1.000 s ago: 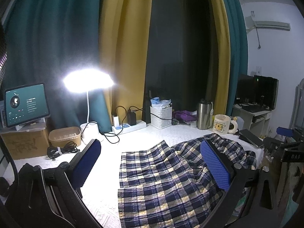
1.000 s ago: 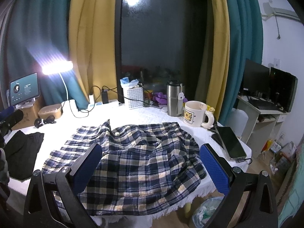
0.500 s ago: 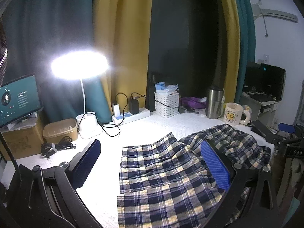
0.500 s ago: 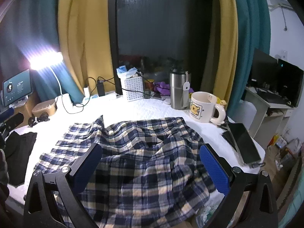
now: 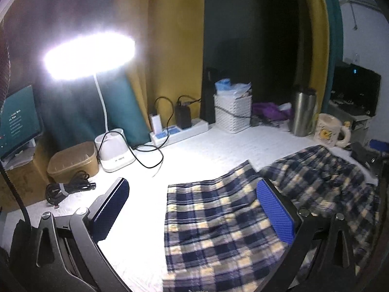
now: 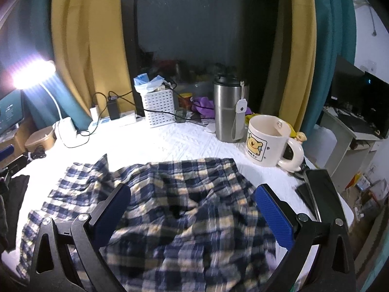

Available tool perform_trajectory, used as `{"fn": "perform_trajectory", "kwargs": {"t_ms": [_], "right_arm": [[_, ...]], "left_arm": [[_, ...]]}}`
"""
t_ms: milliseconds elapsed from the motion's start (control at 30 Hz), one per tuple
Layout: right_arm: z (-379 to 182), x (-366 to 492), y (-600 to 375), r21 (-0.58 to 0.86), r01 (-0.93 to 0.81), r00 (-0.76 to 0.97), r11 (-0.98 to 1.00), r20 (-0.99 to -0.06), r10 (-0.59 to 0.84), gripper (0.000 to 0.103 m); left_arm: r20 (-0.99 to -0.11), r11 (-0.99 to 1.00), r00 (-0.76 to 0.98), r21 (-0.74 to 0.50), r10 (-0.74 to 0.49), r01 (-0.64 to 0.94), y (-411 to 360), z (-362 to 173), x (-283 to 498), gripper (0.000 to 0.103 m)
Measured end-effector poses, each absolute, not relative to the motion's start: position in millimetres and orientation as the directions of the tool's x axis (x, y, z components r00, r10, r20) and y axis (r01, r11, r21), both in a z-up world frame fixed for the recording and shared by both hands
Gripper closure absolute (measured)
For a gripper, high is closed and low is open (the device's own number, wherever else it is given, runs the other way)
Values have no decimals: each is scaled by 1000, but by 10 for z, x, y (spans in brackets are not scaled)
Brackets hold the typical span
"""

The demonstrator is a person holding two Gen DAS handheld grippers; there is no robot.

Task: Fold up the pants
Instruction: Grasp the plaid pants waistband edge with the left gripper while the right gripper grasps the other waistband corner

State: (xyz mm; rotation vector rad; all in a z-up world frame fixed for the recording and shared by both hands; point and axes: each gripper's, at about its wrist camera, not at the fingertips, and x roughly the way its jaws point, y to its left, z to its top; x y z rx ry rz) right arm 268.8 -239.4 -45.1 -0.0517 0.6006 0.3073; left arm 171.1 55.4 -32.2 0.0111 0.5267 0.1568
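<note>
Plaid pants (image 6: 184,209) lie rumpled on the white table (image 6: 194,143), spread from its left part to the right edge, nearer both cameras than a second ago. Left gripper (image 5: 194,206): fingers wide apart, holding nothing, above the flat leg end (image 5: 214,214) of the pants; compared with the earlier left-wrist views, the cloth and the lamp (image 5: 90,53) fill more of the frame and the tablet (image 5: 17,119) has slid toward the left border. Right gripper (image 6: 192,209): fingers likewise spread and empty, over the bunched middle of the pants; the mug (image 6: 269,141) and steel tumbler (image 6: 229,109) appear larger than before. The pants themselves keep the same lie. Both current views are slightly motion-blurred.
</note>
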Motion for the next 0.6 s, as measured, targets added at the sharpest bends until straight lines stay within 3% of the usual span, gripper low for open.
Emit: {"fn": "perform_trajectory", "kwargs": {"t_ms": [500,567,600], "right_arm": [[-716,3587,-2387,51,-293,751,955,-605,263,0],[-776,3715,-2387,48,-291,743,955,-618,258,0],[-799,3757,-2391,49,-289,739,956,-623,256,0]], "left_arm": [[-694,992,710,51,119,-117,909,-969,2590,0],[-716,992,689,39,112,-122,955,-1060,2692,4],[-725,992,680,31,108,-123,977,-1100,2733,13]]}}
